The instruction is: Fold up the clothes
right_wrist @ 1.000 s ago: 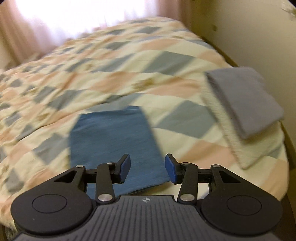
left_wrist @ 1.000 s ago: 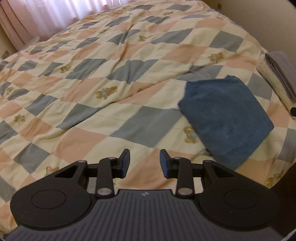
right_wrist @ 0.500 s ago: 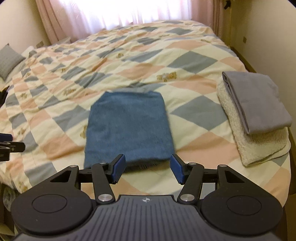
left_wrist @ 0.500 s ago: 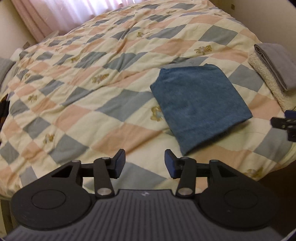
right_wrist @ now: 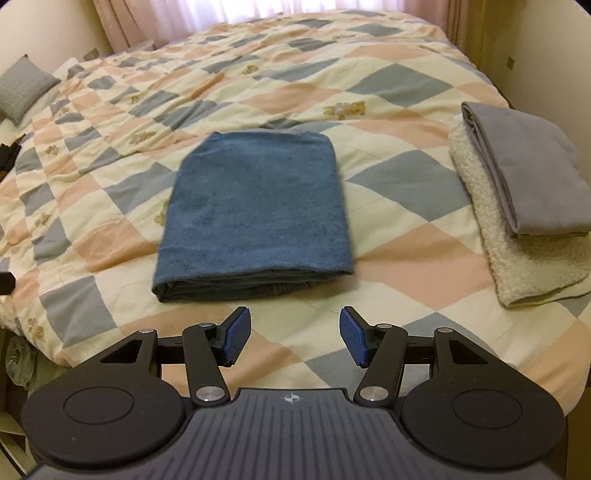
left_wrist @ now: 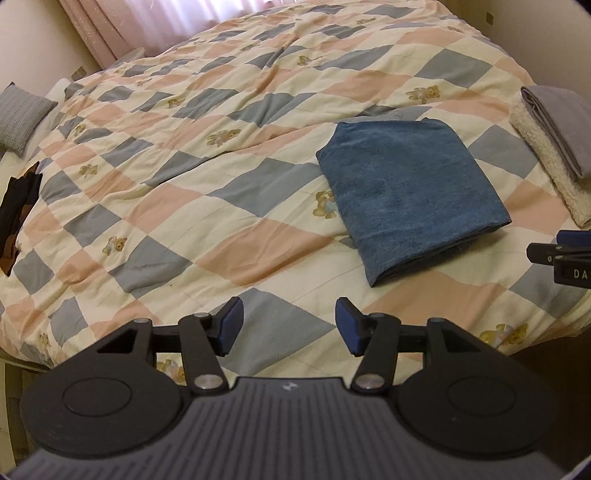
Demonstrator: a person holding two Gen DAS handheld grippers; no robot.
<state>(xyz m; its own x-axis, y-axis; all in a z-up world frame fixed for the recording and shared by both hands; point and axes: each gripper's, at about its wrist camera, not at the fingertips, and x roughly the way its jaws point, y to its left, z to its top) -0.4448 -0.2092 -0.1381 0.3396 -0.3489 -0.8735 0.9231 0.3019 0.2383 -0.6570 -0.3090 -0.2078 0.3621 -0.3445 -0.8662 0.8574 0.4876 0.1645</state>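
1. Blue folded garment point(right_wrist: 255, 206) at centre frame in the right wrist view, right of centre in the left wrist view point(left_wrist: 410, 192); flat on the bed quilt point(right_wrist: 388, 266), a neat rectangle with stacked layers showing along the near edge.
2. Soft and limp by the look of it, terry-like nap, moderate weight for its bulk; likely to sag and unfold if lifted from one corner only.
3. Best hold, as a judgement: the thick near fold, one grip toward each end, pinching through all layers so the stack stays together.
4. Left hand-held gripper point(left_wrist: 288, 325) at lower centre of its view, jaws opening, nothing between the blue pads, only quilt beneath.
5. Right hand-held gripper point(right_wrist: 291, 336) at lower centre of its view, jaws spread apart and empty, just short of the garment's near edge, not touching it.
6. Folded grey cloth point(right_wrist: 524, 170) at right of frame, smooth and thin, resting on a cream fleece piece point(right_wrist: 517, 266) with a woolly, nubbly pile.
7. Quilt: padded, rumpled, diamond patchwork in peach, grey-blue and cream with small bear motifs.
8. Grey ribbed cushion point(right_wrist: 26, 88) at upper left; pink curtain point(left_wrist: 110, 33) along the top.
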